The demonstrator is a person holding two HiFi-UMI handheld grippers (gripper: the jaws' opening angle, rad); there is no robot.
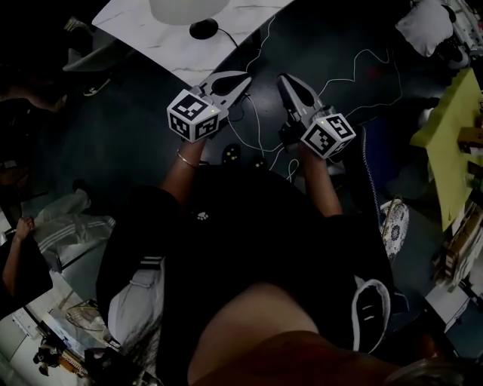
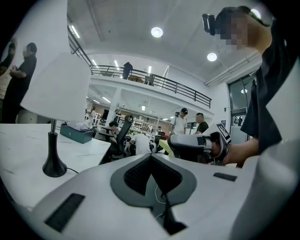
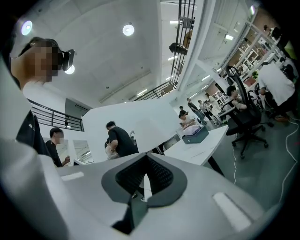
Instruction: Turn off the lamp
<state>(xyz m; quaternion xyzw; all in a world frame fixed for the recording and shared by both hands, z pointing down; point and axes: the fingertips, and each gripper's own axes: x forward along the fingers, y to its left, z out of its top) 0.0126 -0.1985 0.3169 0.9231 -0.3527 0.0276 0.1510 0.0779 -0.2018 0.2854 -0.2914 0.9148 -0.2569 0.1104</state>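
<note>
**Operator:** Where does the lamp lie from my tongs?

**Legend:** Head view. The lamp [image 1: 189, 9] stands on the pale, veined tabletop [image 1: 162, 45], ahead of you and to your left. Its round black base [image 1: 204, 29] sits near the tabletop's edge. Your left tongs [image 1: 240, 80] and right tongs [image 1: 286, 81] hang side by side off that edge, over the dark floor [image 1: 128, 128], and neither touches the lamp. The left tongs are the nearer pair.

**Operator:** And their state, and the lamp's axis?

**Legend:** In each gripper view both pairs are clenched on nothing, pads together. The lamp's long axis is upright. In the left gripper view the shade [image 2: 56, 89] sits over a thin stem [image 2: 52, 133], with the base below. No switch shows in any view. A dark cord [image 1: 229, 39] leaves the base toward you, so the switch may sit on the cord or under the shade. Either way, your reach probably goes forward and left.

**Operator:** The surroundings?

**Legend:** A teal box [image 2: 76, 133] rests on the tabletop beyond the lamp, and white cables [image 1: 253, 121] loop across the floor. The room is an open hall with round ceiling lights [image 2: 157, 32] and a railed mezzanine [image 2: 154, 79]. People are seated at desks in the background.
</note>
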